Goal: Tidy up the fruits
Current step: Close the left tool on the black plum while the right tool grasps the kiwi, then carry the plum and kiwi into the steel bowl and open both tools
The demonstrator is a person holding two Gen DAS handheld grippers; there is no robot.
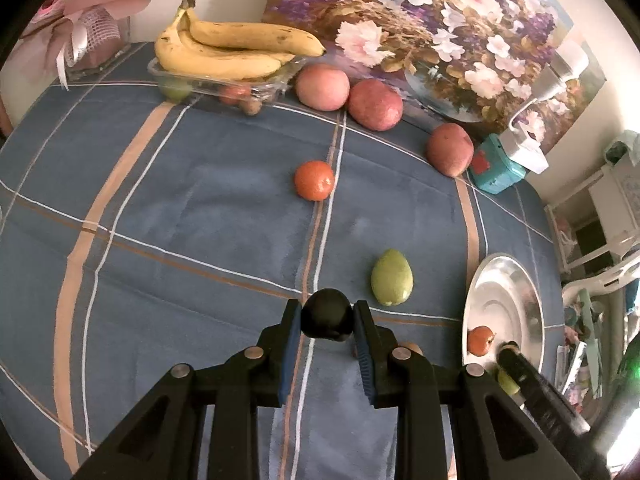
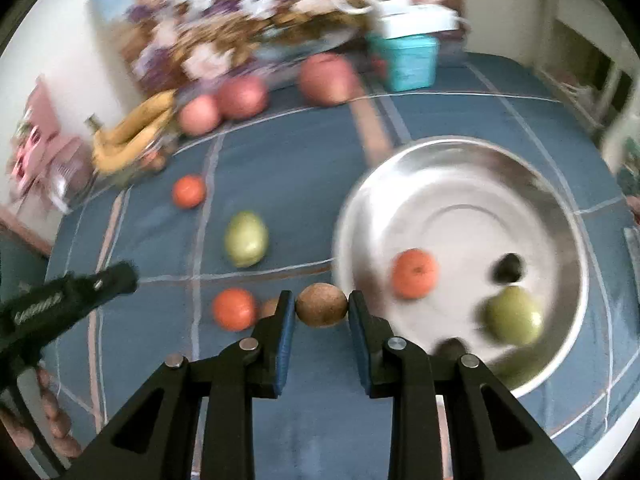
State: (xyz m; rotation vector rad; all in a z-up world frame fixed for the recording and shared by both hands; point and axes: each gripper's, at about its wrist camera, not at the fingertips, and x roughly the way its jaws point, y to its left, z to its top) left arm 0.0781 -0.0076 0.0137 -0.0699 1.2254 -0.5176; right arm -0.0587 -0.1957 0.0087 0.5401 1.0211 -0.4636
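In the left wrist view my left gripper (image 1: 327, 309) is shut on a dark round fruit (image 1: 326, 322), held above the blue checked cloth (image 1: 200, 208). My right gripper (image 2: 321, 302) is shut on a brown, kiwi-like fruit (image 2: 322, 311) just left of the silver plate (image 2: 460, 184). In the plate lie a tangerine (image 2: 414, 273), a green fruit (image 2: 514, 315) and two dark fruits (image 2: 507, 267). Loose on the cloth are a green fruit (image 2: 245, 239), two tangerines (image 2: 234, 309) and a brown fruit (image 2: 269, 308) half hidden by a finger. The right wrist view is motion-blurred.
Three red apples (image 1: 375, 105) sit along the back by a flower painting (image 1: 420, 20). Bananas (image 1: 232, 50) rest on a clear tray (image 1: 224, 84) with small fruits. A teal box (image 1: 496, 168) stands at the back right. The plate (image 1: 504, 288) sits near the cloth's right edge.
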